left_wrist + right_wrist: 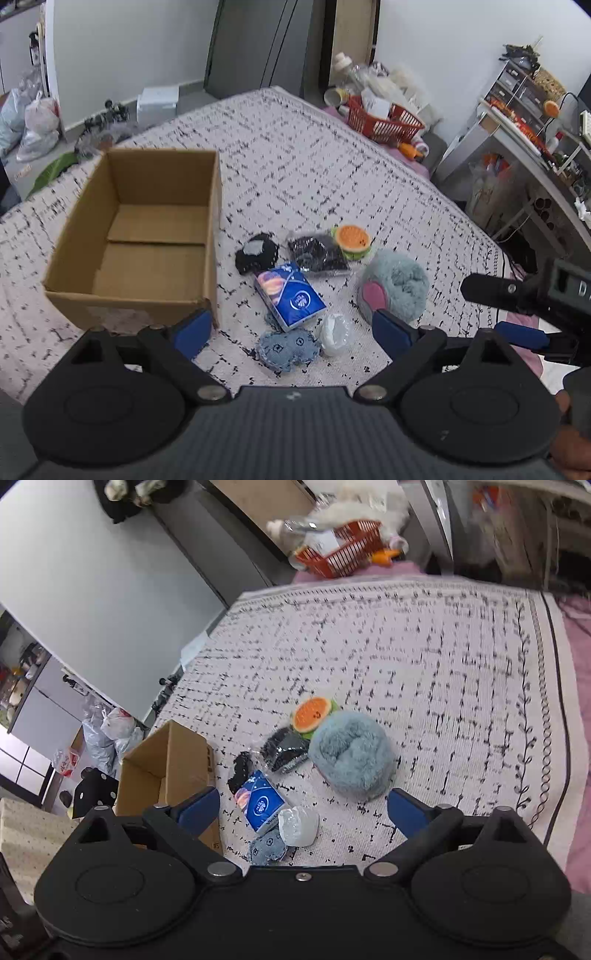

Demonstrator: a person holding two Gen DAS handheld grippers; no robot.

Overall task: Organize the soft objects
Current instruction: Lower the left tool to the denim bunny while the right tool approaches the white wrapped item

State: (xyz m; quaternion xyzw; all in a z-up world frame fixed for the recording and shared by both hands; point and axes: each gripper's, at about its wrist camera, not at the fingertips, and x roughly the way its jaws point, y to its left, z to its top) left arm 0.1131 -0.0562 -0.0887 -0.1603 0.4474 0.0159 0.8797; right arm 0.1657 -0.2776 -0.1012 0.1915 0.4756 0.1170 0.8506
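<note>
The near wall of the cardboard box (pixel 136 236) is partly hidden behind the left gripper (pixel 291 326), whose blue fingers (pixel 194 332) stand wide apart with nothing between them; in the right wrist view only one corner of the box shows. The box stands open and bare inside on the patterned bedspread (pixel 314 158). Just right of it the soft things lie in a loose cluster: a blue tissue pack (pixel 290 293), a black bundle with a grey patch (pixel 256 253) touching its far end, a dark item in clear wrap (pixel 319 253) too crumpled to identify, and an orange-slice plush (pixel 352 240) resting on its far edge. A fluffy grey-blue cushion (pixel 395 286) sits right of these, its pink patch visible only from the left wrist. Nearest lie a denim pouch (pixel 288 349) and a white wrapped lump (pixel 336 332), touching. The right gripper (pixel 303 808) is likewise spread wide and empty, its body cutting off the pouch's near edge; in the left wrist view it enters from the right edge. A red basket (pixel 384 118) sits among clutter past the far corner of the bed.
</note>
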